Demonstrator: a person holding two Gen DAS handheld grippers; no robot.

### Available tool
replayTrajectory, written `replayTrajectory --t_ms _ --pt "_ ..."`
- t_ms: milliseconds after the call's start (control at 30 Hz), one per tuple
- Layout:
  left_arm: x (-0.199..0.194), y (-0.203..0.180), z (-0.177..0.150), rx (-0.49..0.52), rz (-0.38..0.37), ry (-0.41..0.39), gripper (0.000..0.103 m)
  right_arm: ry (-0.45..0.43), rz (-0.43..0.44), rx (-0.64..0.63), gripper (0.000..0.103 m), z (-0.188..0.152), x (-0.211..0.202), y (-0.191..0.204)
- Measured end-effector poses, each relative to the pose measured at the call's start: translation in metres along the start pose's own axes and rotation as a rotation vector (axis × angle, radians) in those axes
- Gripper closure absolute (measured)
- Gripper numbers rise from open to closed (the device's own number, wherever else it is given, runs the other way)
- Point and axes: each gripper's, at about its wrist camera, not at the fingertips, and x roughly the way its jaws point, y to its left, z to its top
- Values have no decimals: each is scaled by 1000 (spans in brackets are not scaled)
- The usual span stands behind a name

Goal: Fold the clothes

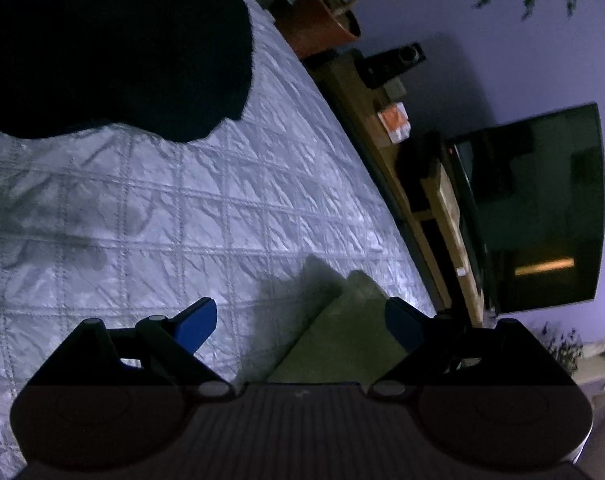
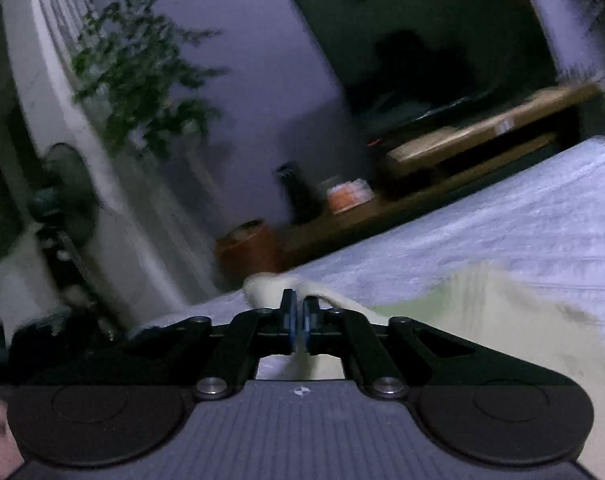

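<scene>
Both views are dim with a cool violet-blue cast, and the strong fisheye bends straight lines toward the rounded black corners — the edge of the quilted bed (image 1: 230, 208) curves hard in the left wrist view. That view is fairly sharp: the quilt's creases catch soft light, a dark garment (image 1: 114, 48) reads as a featureless black patch, and the left claw (image 1: 306, 320) throws a faint shadow on the quilt ahead of it. The right wrist view is smeared by motion blur — the plant (image 2: 142, 64), television (image 2: 426, 36) and shelf (image 2: 482, 128) all streak, with only the right claw (image 2: 299, 312) crisp.
</scene>
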Motion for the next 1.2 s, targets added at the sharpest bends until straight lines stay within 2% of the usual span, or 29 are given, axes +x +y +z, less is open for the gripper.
replayTrajectory --t_ms 33,200,233,267,300,333,400,433,567,667,700,767,800,833,967,1100,1200 --pt "2 -3 -2 12 -1 6 14 60 -5 -7 79 -7 -2 -7" --pt "8 -12 -13 72 11 27 14 361 -30 -44 76 -44 -11 -41" --pt "9 -13 -14 78 10 32 14 389 -34 -53 61 -47 -15 -48" --pt "11 -14 -15 84 9 37 14 348 -36 -67 47 -42 -24 -53" --pt "11 -16 -16 87 9 36 14 307 -38 -80 29 -37 -33 -58" --pt "11 -17 -17 89 9 34 14 284 -44 -95 26 -33 -37 -62" --pt "13 -18 -18 94 8 39 14 306 -68 -130 36 -33 -29 -68" --pt "14 -19 -19 98 9 42 14 317 -81 -147 37 -33 -25 -71" --pt "19 -24 -23 122 16 51 14 362 -130 -218 37 -33 -9 -82" --pt "23 -28 -27 137 20 58 14 396 -167 -270 30 -33 2 -90" --pt "24 -29 -28 141 21 62 14 407 -179 -288 33 -33 6 -93" --pt "27 -30 -30 150 23 70 14 429 -204 -323 62 -32 14 -98" --pt "28 -31 -31 155 23 73 14 440 -216 -341 86 -32 18 -101" --pt "28 -32 -32 158 23 74 14 439 -226 -369 98 -31 19 -102" --pt "29 -35 -33 164 15 76 14 326 -247 -583 98 -14 -7 -82" --pt "30 -35 -34 164 17 79 14 187 -317 -1002 97 -24 -40 -53" --pt "29 -35 -34 161 16 77 14 127 -314 -1277 92 -48 -56 -47"
